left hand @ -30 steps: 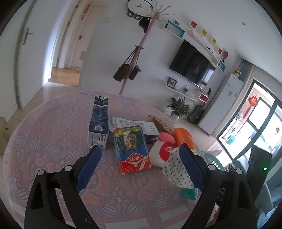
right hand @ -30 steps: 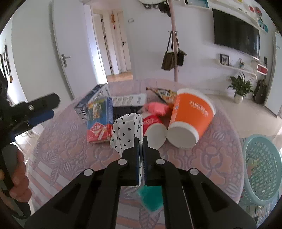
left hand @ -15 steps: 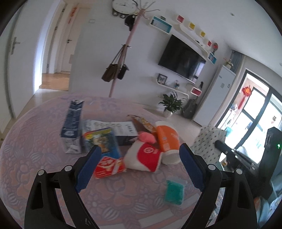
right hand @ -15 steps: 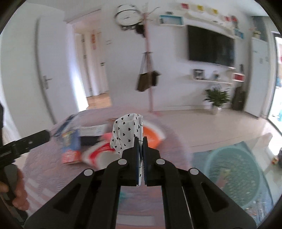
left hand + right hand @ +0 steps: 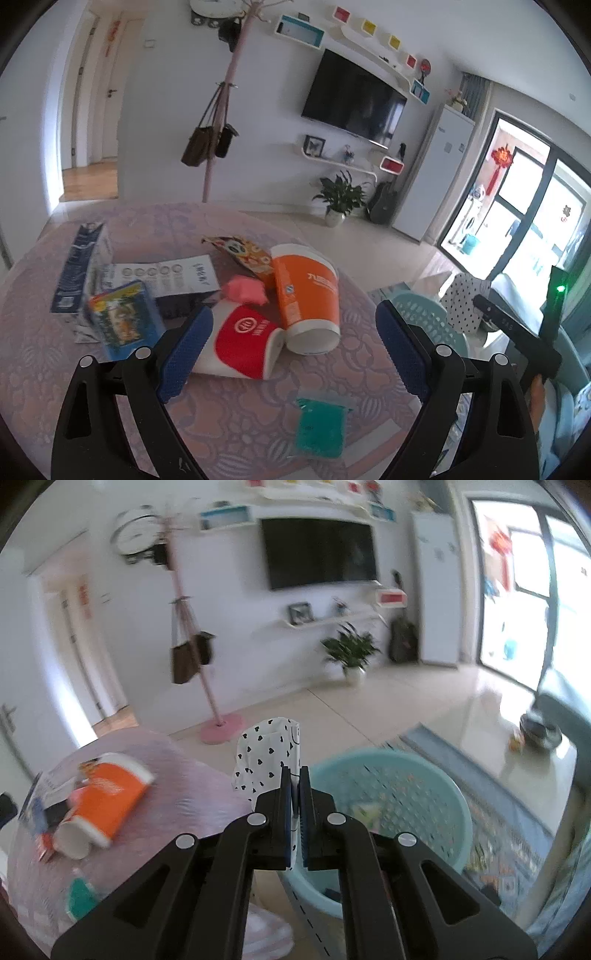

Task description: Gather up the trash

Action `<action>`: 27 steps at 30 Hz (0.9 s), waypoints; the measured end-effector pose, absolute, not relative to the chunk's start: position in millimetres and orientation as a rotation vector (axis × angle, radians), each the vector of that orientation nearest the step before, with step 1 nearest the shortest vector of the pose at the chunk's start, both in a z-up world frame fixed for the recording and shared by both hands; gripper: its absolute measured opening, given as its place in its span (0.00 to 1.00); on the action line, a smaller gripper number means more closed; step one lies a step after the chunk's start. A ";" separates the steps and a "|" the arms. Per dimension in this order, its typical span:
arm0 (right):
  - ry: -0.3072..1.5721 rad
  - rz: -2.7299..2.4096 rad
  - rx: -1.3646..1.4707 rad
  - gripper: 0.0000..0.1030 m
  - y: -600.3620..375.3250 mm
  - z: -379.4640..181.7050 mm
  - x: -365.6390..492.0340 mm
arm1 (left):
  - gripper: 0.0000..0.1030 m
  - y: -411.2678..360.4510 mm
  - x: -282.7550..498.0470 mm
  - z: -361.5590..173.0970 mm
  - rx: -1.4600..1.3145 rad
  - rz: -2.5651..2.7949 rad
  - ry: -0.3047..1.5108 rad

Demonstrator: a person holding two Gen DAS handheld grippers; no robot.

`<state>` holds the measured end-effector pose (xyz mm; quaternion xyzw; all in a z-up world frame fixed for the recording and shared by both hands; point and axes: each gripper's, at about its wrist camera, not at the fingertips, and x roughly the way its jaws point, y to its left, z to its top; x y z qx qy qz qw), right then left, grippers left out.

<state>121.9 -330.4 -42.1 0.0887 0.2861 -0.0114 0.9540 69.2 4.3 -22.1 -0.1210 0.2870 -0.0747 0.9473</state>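
— Living room behind, with a black wall-mounted television (image 5: 354, 98) and a pink coat stand (image 5: 192, 638); what sits on the round table with the pink floral cloth (image 5: 236, 417)?

— Litter. An orange paper cup with white rims (image 5: 306, 291) lies on its side, long axis running from about eleven o'clock to five, open mouth toward five. Touching it at its eight o'clock lies a red-and-white paper cup (image 5: 243, 345), also tipped over. A dark blue carton (image 5: 79, 269) lies at the far left, a small teal packet (image 5: 320, 430) near the front edge.

— And the left gripper (image 5: 291, 350)?

— Its blue-padded jaws stand wide apart with nothing between them, hovering over the cups.

— The right gripper (image 5: 294, 794)?

— Its jaws are pressed together on a white paper bag with black heart dots (image 5: 267, 757). The bag stands upright, long axis twelve to six, free end up. It hangs off the table, above the near rim of a light teal plastic mesh basket (image 5: 417, 794) on the floor, which lies at the gripper's three o'clock.

— Anything in the basket?

— Some scraps, too blurred to name.
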 end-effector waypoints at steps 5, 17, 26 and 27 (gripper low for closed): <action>0.650 -0.103 0.236 0.03 -362.5 -70.8 141.4 | 0.84 -0.7 77.6 -31.7 -0.242 -0.148 0.610; 0.784 -0.250 0.237 0.09 -399.1 -131.7 162.8 | 0.84 17.6 80.4 -42.9 -0.254 -0.105 0.646; 0.729 -0.244 0.219 0.58 -387.3 -115.0 148.8 | 0.85 47.1 60.3 -48.0 -0.297 -0.047 0.648; 0.724 -0.228 0.217 0.58 -382.2 -110.5 147.8 | 0.85 52.7 56.0 -50.3 -0.306 -0.037 0.650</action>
